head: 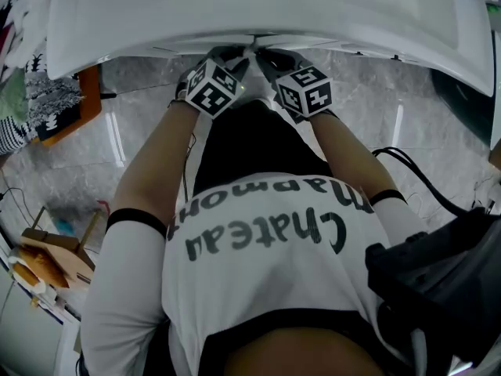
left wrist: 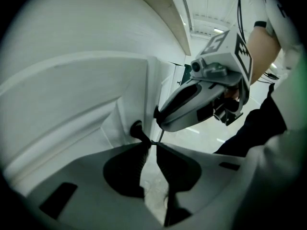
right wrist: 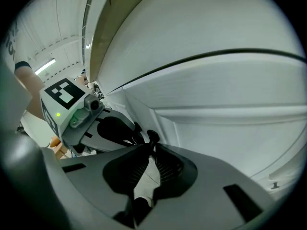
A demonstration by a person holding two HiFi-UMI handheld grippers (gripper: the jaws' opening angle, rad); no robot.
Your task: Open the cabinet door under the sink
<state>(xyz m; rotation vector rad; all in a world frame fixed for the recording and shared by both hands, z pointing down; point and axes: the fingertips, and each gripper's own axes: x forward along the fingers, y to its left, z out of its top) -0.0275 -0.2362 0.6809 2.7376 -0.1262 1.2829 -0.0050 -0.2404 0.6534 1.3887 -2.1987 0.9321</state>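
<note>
At six o'clock in the head view, the person's white shirt (head: 266, 233) is filling the foreground, while the left forearm (head: 160, 163) and right forearm (head: 348, 159) are reaching straight ahead toward twelve o'clock and converging. Beyond them, the left gripper (left wrist: 151, 143) is pinching its jaws tight on the left knob (left wrist: 136, 128) at eleven o'clock, and just beside it the right gripper (right wrist: 151, 147) is clamping the right knob (right wrist: 152, 136) at one o'clock. Farthest out, the white cabinet door (right wrist: 230, 128) is standing directly behind the knobs, tucked under the overhanging sink (head: 258, 6).
</note>
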